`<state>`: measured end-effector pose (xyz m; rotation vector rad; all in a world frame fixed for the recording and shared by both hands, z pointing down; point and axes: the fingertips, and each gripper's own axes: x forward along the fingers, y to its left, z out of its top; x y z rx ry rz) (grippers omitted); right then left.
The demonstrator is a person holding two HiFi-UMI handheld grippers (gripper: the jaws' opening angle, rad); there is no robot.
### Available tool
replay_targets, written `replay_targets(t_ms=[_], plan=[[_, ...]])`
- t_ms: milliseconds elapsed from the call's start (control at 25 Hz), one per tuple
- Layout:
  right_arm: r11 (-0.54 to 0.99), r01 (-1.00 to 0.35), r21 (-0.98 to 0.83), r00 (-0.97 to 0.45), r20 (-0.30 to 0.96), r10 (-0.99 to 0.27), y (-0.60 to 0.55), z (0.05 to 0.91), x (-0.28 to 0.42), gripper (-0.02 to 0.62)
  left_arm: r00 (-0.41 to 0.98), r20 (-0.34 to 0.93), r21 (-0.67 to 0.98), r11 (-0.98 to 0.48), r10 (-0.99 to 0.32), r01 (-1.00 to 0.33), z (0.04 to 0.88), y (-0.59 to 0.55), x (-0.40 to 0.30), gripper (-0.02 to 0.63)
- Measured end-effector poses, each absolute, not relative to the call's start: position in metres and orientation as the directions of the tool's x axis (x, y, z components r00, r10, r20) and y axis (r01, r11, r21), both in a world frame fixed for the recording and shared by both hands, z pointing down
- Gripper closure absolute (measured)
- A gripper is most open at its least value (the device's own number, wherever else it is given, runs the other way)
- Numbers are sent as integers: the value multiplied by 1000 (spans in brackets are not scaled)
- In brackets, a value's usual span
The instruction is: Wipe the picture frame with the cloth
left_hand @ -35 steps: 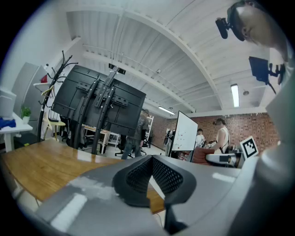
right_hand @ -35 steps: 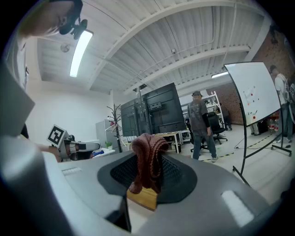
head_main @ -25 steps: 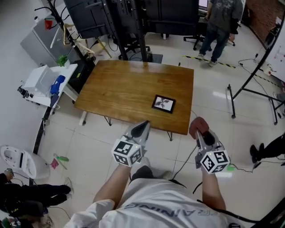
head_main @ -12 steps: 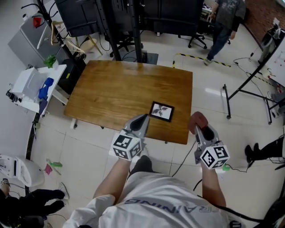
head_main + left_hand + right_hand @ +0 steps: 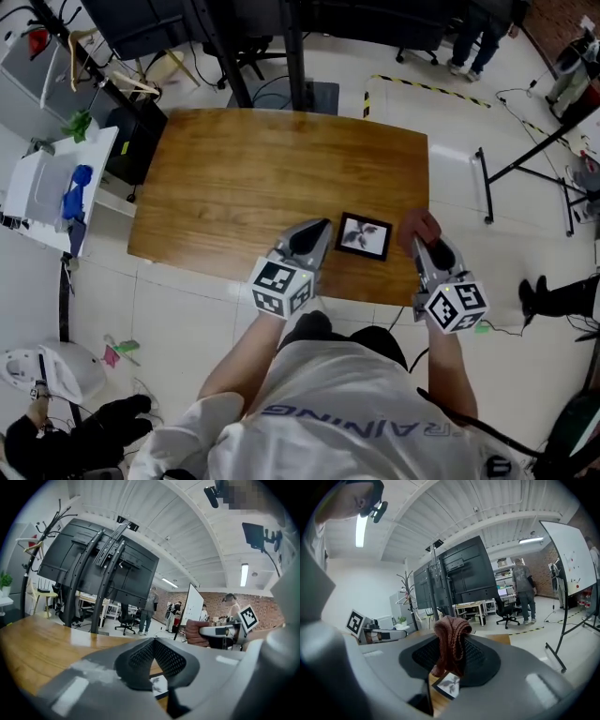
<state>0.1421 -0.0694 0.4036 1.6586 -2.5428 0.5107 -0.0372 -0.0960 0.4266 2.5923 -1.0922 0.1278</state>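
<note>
Our right gripper is clamped on the reddish-brown cloth, which bunches up above its jaws. Our left gripper has its jaws pressed together, holding nothing. The picture frame lies flat on the wooden table near our edge, between the two grippers.

My left grey two-jaw gripper: low centre, aimed 1 o'clock, jaws pressed together, nothing between. My right grey two-jaw gripper: at 4 o'clock, aimed 11 o'clock, jaws clamping reddish-brown knitted cloth. Both forearms bare, outstretched.
</note>
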Motion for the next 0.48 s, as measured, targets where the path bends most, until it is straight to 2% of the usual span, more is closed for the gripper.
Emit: replay_targets(t_ms=[480], plan=[[421, -857, -296, -506, 336, -794, -120, 464, 106, 476, 713, 381, 293, -654, -589, -697, 537, -99, -1, 603]])
